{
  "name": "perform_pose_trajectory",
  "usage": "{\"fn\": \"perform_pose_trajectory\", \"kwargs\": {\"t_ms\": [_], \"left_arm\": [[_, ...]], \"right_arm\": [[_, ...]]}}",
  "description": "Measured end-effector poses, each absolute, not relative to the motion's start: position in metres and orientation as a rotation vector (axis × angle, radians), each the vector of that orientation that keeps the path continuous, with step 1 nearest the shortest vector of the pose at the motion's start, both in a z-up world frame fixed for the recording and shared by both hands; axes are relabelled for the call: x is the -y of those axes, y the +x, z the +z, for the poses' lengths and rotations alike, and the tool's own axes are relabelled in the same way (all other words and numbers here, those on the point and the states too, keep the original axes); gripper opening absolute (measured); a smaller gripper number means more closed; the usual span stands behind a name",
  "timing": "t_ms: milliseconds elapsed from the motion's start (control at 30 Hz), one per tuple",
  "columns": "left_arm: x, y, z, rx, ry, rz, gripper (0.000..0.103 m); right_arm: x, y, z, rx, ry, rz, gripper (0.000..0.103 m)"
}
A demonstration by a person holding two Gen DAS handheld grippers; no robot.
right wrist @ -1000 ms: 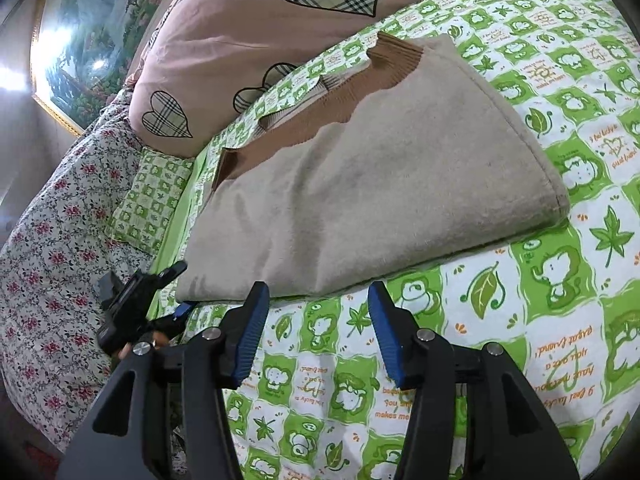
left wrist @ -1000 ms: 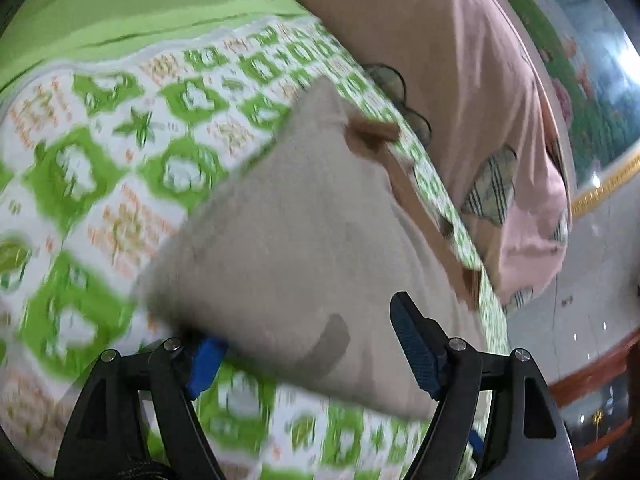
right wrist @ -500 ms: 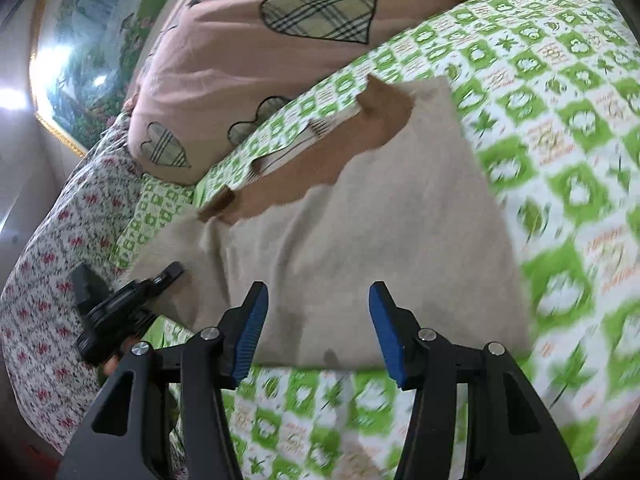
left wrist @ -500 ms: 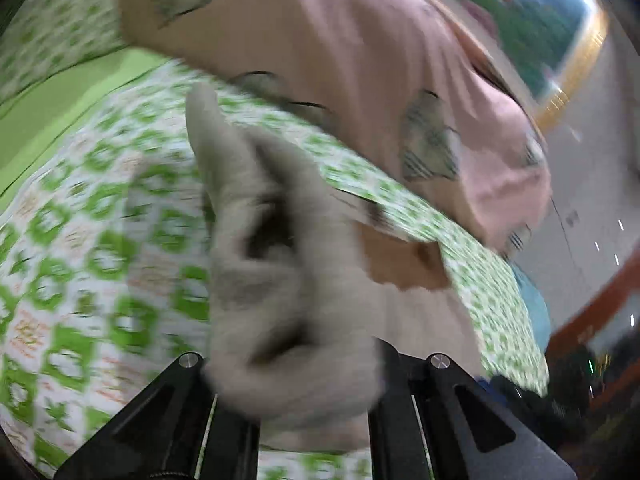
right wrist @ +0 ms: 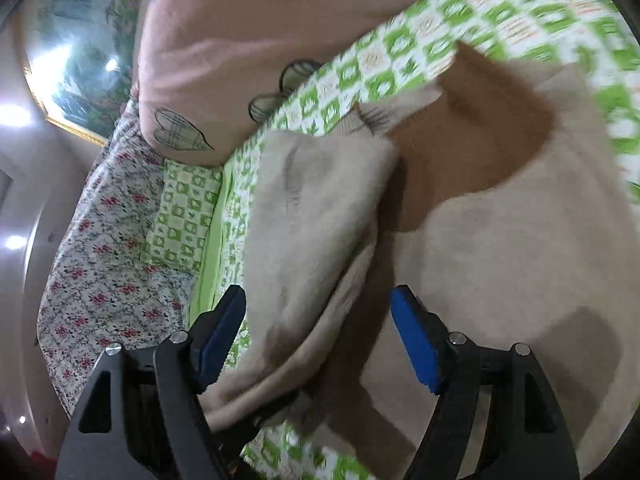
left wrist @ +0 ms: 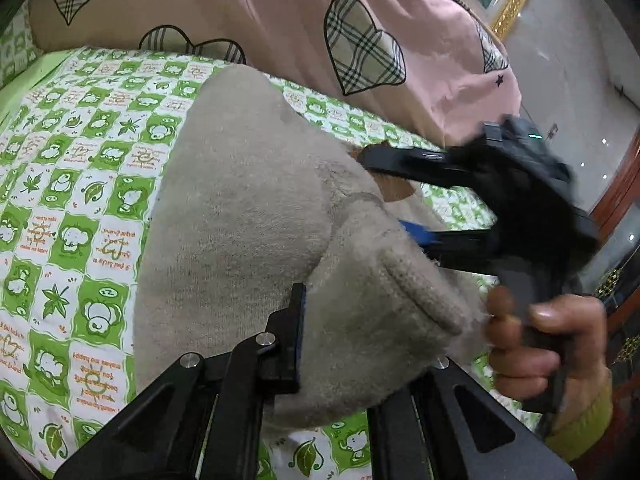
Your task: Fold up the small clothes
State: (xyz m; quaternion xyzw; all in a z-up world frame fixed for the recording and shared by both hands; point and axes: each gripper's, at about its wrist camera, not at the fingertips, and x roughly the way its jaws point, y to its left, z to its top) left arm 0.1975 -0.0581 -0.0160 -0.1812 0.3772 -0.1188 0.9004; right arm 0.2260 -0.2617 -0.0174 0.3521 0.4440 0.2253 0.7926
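A small beige knitted sweater [left wrist: 240,216] with brown trim [right wrist: 472,140] lies on the green patterned bedsheet [left wrist: 80,184]. My left gripper [left wrist: 360,344] is shut on a thick bunched fold of the sweater and holds it lifted over the rest of the garment. My right gripper [right wrist: 320,336] is open, its blue pads either side of the lifted fold's edge [right wrist: 320,216], low over the flat part of the sweater. The right gripper also shows in the left wrist view [left wrist: 404,196], held by a hand at the right.
A pink duvet with plaid hearts [left wrist: 280,20] is heaped along the back of the bed. A floral quilt [right wrist: 112,240] and a green patterned pillow [right wrist: 180,216] lie at the left. A framed picture [right wrist: 72,40] hangs on the wall behind.
My left gripper closed on the sweater's edge and carried it up and over toward the right gripper. My right gripper moved forward over the sweater and stayed open.
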Motion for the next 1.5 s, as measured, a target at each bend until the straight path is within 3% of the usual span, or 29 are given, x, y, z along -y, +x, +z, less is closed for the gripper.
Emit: {"fn": "perform_pose_trajectory", "kwargs": {"t_ms": [67, 133, 200, 467, 733, 1000, 1067, 1167, 1267, 1300, 1333, 1400, 1433, 1500], "left_arm": [[0.053, 0.193, -0.014, -0.781, -0.379, -0.253, 0.006], [0.057, 0.193, -0.011, -0.785, -0.36, -0.25, 0.006], [0.061, 0.194, -0.005, -0.778, -0.337, -0.253, 0.006], [0.116, 0.204, 0.02, -0.738, -0.313, -0.379, 0.007], [0.176, 0.226, -0.01, -0.82, -0.288, -0.448, 0.007], [0.186, 0.245, -0.022, -0.853, -0.29, -0.468, 0.008], [0.188, 0.245, -0.026, -0.877, -0.282, -0.465, 0.01], [0.176, 0.234, -0.021, -0.908, -0.3, -0.505, 0.02], [0.158, 0.212, -0.011, -0.909, -0.31, -0.542, 0.036], [0.149, 0.202, -0.006, -0.899, -0.31, -0.545, 0.046], [0.139, 0.195, -0.001, -0.891, -0.31, -0.531, 0.06], [0.114, 0.184, 0.006, -0.872, -0.334, -0.497, 0.07], [0.101, 0.182, 0.009, -0.864, -0.351, -0.48, 0.071], [0.078, 0.185, 0.011, -0.862, -0.372, -0.436, 0.076]], "right_arm": [[0.25, 0.236, -0.024, -0.973, 0.765, 0.504, 0.075], [0.237, 0.248, -0.024, -0.957, 0.753, 0.538, 0.062], [0.232, 0.261, -0.018, -0.96, 0.715, 0.513, 0.016], [0.257, 0.238, 0.056, -0.835, 0.425, 0.456, 0.016], [0.332, 0.233, 0.003, -0.942, 0.412, 0.289, 0.016], [0.33, 0.23, 0.006, -0.927, 0.325, 0.26, 0.016], [0.33, 0.232, 0.003, -0.92, 0.285, 0.223, 0.018], [0.337, 0.227, -0.002, -0.917, 0.294, 0.183, 0.024], [0.343, 0.211, 0.003, -0.9, 0.305, 0.136, 0.03], [0.344, 0.205, 0.006, -0.9, 0.306, 0.125, 0.033], [0.345, 0.2, 0.008, -0.904, 0.308, 0.113, 0.038], [0.346, 0.188, 0.01, -0.907, 0.325, 0.104, 0.078], [0.346, 0.183, 0.011, -0.899, 0.344, 0.12, 0.083], [0.348, 0.173, 0.01, -0.883, 0.411, 0.178, 0.084]]}}
